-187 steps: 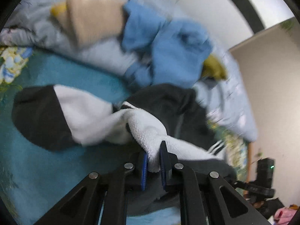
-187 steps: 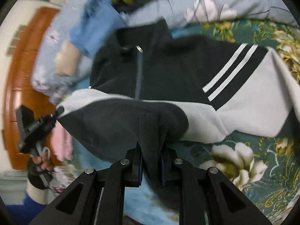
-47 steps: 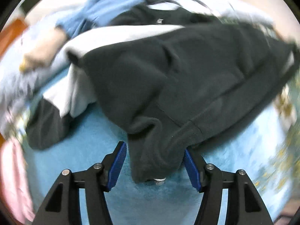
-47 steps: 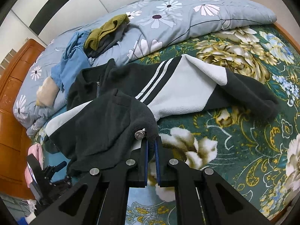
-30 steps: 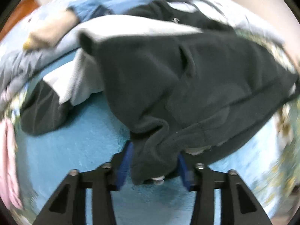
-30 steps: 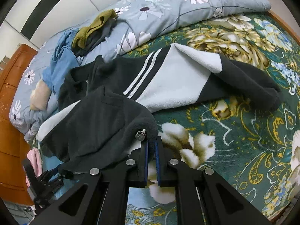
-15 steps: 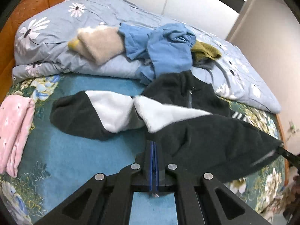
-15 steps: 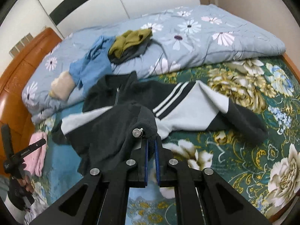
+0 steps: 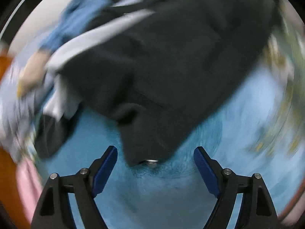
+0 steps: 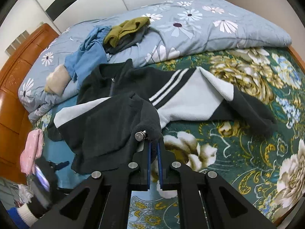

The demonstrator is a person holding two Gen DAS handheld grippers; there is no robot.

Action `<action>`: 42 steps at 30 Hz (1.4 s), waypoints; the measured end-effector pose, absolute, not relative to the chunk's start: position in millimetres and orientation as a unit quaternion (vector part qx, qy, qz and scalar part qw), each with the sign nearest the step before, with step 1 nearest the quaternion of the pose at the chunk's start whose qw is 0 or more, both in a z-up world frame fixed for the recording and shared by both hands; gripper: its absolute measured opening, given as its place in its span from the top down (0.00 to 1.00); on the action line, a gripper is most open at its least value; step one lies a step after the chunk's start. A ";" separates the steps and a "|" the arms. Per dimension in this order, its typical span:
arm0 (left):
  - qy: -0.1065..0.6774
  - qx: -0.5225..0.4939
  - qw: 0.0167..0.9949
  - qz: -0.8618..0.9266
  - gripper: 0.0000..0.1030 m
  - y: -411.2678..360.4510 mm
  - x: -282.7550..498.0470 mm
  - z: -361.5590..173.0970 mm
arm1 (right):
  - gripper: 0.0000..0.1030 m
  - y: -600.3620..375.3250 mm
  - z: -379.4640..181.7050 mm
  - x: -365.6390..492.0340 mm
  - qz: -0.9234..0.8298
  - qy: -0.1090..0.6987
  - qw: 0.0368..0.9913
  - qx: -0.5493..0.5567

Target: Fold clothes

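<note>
A black and white fleece jacket (image 10: 118, 114) with white stripes lies on the bed, its bottom part folded up over the body. One sleeve (image 10: 238, 103) stretches out to the right. My right gripper (image 10: 154, 148) is shut on the black hem of the jacket (image 10: 150, 126). In the blurred left wrist view, my left gripper (image 9: 155, 160) is open, its blue pads (image 9: 106, 164) on either side of the jacket's black corner (image 9: 144, 143) without gripping it.
A grey-blue floral duvet (image 10: 209, 28) is bunched at the back, with blue clothes (image 10: 89, 55), an olive garment (image 10: 127, 28) and a beige item (image 10: 57, 80) on it. A pink folded item (image 10: 32, 148) lies left. Wooden headboard (image 10: 17, 72) at left.
My left gripper was shut half a second ago and is now open, swung close to the jacket's black corner. My right gripper stays shut on the hem, nearly still.
</note>
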State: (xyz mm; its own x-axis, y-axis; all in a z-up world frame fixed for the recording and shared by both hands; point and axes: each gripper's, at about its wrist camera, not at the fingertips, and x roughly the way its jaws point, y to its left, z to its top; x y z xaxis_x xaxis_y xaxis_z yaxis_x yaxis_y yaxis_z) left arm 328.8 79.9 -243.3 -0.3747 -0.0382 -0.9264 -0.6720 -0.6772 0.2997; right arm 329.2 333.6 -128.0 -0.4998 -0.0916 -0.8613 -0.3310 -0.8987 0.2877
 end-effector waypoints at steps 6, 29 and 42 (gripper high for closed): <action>0.299 -0.493 0.173 0.799 0.16 64.3 303.5 -229.7 | 0.94 343.3 -143.1 334.4 0.830 0.237 0.080 -0.498; 0.037 -0.539 0.104 0.835 0.85 11.7 251.2 -177.4 | 0.94 353.9 -148.8 331.7 0.826 0.268 0.115 -0.483; -0.134 -0.525 0.063 0.838 0.86 -88.0 333.1 -77.2 | 0.95 312.2 -56.5 428.1 0.860 0.232 0.085 -0.445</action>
State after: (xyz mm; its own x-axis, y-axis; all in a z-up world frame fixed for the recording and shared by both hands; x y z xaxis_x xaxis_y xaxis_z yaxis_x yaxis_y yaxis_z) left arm 333.1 -88.0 -77.2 -0.4409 0.2456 -0.8633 0.0355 -0.9563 -0.2903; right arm 428.1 312.2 -56.5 -0.5886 -0.0598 -0.8062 -0.3537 -0.8777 0.3233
